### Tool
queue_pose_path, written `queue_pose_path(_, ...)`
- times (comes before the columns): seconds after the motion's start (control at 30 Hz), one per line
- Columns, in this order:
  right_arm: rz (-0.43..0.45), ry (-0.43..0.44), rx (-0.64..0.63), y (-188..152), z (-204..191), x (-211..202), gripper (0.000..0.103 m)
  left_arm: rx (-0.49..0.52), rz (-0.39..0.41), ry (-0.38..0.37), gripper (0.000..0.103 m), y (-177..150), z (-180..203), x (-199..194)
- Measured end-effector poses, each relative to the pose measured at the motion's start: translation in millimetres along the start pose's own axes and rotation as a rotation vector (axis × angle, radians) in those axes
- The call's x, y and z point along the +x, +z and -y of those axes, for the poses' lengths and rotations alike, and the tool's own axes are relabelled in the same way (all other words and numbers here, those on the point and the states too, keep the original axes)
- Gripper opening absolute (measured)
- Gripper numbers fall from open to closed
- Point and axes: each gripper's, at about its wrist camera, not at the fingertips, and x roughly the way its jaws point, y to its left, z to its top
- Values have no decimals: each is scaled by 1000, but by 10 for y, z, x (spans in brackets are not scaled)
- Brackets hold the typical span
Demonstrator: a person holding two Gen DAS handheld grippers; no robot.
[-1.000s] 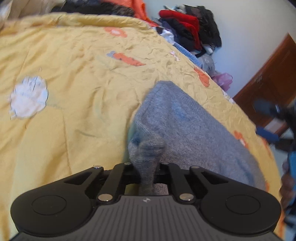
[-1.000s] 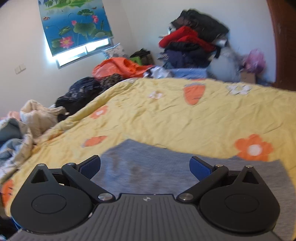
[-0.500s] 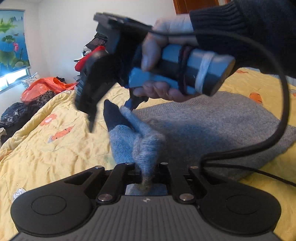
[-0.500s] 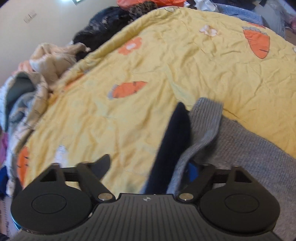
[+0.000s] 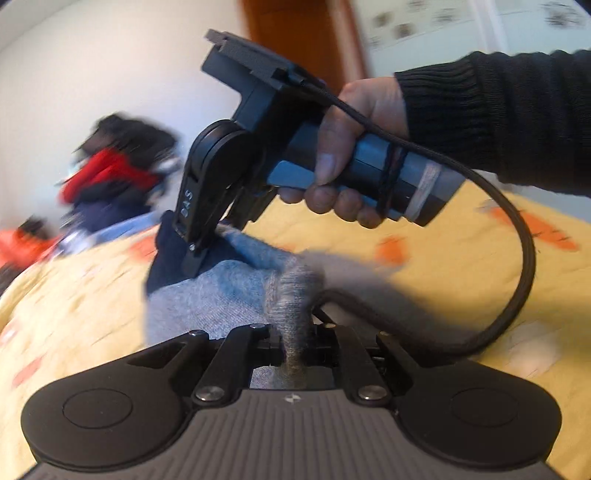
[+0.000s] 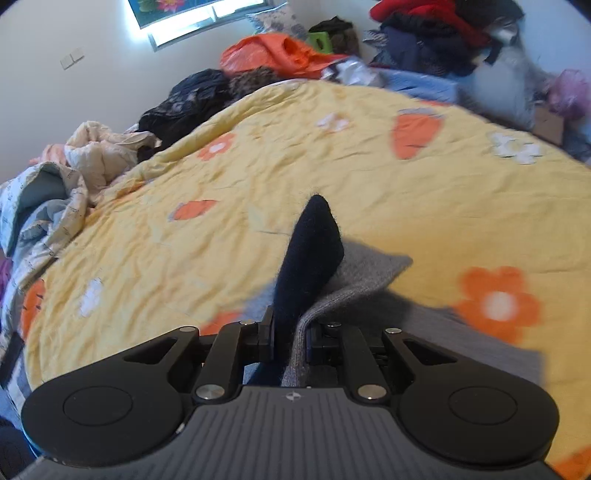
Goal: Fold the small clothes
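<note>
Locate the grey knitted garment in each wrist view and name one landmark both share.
Left wrist: grey knitted garment at centre, bunched between that gripper's jaws.
Right wrist: lower centre-right, beside its dark navy part.
Shared landmark: red and dark clothes pile by the wall.

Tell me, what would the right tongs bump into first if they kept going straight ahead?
The right tongs, closing on the grey sweater with its dark part, point down at the yellow blanket. Past the cloth, they would probably meet that blanket first.
</note>
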Motion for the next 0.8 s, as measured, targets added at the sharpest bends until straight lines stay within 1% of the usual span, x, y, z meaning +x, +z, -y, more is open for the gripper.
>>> queue_pose_path(0.03, 0, -22, 23, -93, 180, -114, 20, 9, 1, -34, 6, 32, 113, 76)
queue_pose_path(0.1, -8, -71, 78, -297, 501, -268, 20, 25, -26, -89, 6, 61, 323, 241)
queue_pose_path(0.17, -18, -101, 146, -540, 771, -296, 20, 26, -67, -140, 6, 50, 480, 393)
queue_pose_path(0.23, -11, -114, 208, -749, 935, -239, 21, 41, -117, -158, 6, 12, 598, 534)
queue_pose_path(0.27, 9, -115, 243, -838, 990, -220, 28, 51, -144, -161, 7, -7, 629, 582)
queue_pose_path(0.3, 35, -124, 287, -923, 1020, -211, 33, 68, -159, -166, 9, -25, 631, 597)
queue_pose_path(0.37, 109, -117, 386, -1078, 1054, -288, 75, 107, -160, -206, 11, -49, 580, 520)
queue_pose_path(0.4, 170, -95, 427, -1163, 1061, -373, 81, 116, -154, -239, 14, -65, 498, 435)
queue_pose_path(0.43, 231, -68, 466, -1257, 1073, -473, 87, 108, -153, -272, 18, -71, 391, 345)
queue_pose_path(0.47, 281, -45, 508, -1363, 1091, -574, 90, 82, -153, -299, 31, -71, 259, 243)
queue_pose_path(0.5, 318, -31, 552, -1472, 1106, -669, 90, 40, -148, -326, 50, -77, 101, 120)
queue_pose_path(0.53, 345, -19, 592, -1587, 1118, -756, 90, -10, -130, -341, 62, -92, -71, -11)
queue_pose_path(0.57, 370, -9, 630, -1716, 1123, -844, 90, -66, -98, -341, 81, -112, -243, -157)
queue_pose_path(0.6, 387, -1, 657, -1842, 1100, -921, 90, -128, -53, -326, 89, -144, -397, -315)
queue_pose_path(0.63, 398, 5, 675, -1967, 1067, -990, 90, -186, -19, -306, 90, -178, -560, -436)
queue_pose_path(0.67, 401, 9, 679, -2074, 1005, -1050, 90, -242, -7, -283, 91, -204, -705, -515)
queue_pose_path(0.73, 395, 11, 665, -2234, 841, -1140, 90, -335, -32, -213, 91, -264, -958, -549)
queue_pose_path(0.8, 376, 18, 646, -2348, 668, -1201, 90, -393, -72, -131, 91, -344, -1110, -488)
